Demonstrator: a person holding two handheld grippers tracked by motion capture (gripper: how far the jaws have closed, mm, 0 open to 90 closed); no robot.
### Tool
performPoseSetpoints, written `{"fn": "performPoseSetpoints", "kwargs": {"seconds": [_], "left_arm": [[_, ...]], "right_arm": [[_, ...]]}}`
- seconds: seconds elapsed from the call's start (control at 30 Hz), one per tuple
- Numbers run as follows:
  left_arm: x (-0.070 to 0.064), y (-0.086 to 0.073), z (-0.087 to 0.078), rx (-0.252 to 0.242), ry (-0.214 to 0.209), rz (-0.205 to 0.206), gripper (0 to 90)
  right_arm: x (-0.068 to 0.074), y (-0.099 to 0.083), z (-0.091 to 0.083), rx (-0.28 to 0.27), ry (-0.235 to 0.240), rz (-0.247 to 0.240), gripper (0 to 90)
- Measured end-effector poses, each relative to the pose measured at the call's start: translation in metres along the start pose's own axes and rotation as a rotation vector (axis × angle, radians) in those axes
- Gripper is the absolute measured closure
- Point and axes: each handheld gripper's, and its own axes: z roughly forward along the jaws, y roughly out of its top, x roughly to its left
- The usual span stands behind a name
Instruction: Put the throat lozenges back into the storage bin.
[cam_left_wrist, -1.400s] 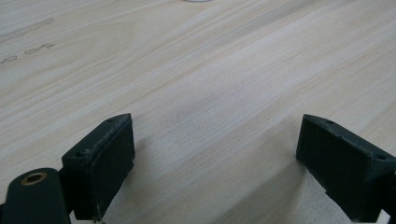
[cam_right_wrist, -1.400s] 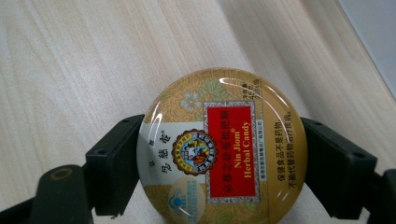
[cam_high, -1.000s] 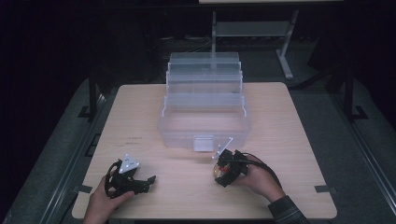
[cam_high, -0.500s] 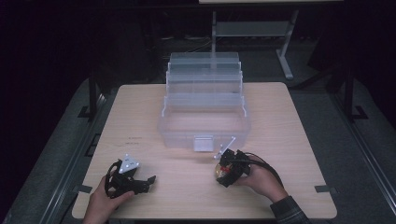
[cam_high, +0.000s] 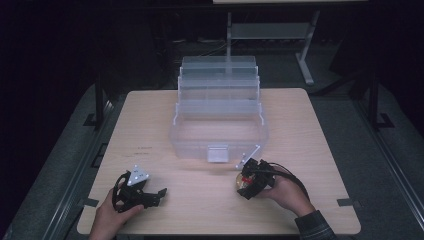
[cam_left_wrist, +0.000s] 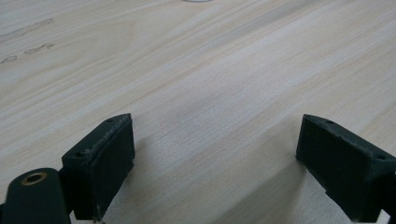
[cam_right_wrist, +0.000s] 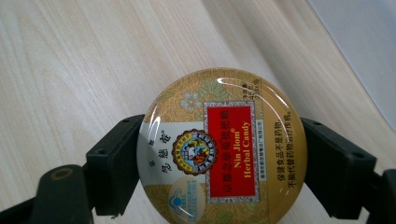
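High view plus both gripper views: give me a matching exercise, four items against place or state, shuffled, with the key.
Items
1. left gripper
2. right gripper
3. candy tin
4. clear tiered box

Place or state
A. round, gold with a red label, held between two jaws
B. jaws wide apart over bare wood, nothing between them
C. stands open at the middle of the table, lower bin toward the person
D. shut on a round tin, near the box's front right corner

Pairs: 1-B, 2-D, 3-A, 4-C
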Motion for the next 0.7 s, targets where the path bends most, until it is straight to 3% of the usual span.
{"fn": "performPoseSetpoints", "kwargs": {"seconds": [0.7], "left_arm": [[0.0, 0.0, 0.0, -0.003, 0.0, 0.0, 10.6]], "right_arm": [[-0.024, -0.041, -0.034, -0.03, -0.052, 0.13, 19.7]]}}
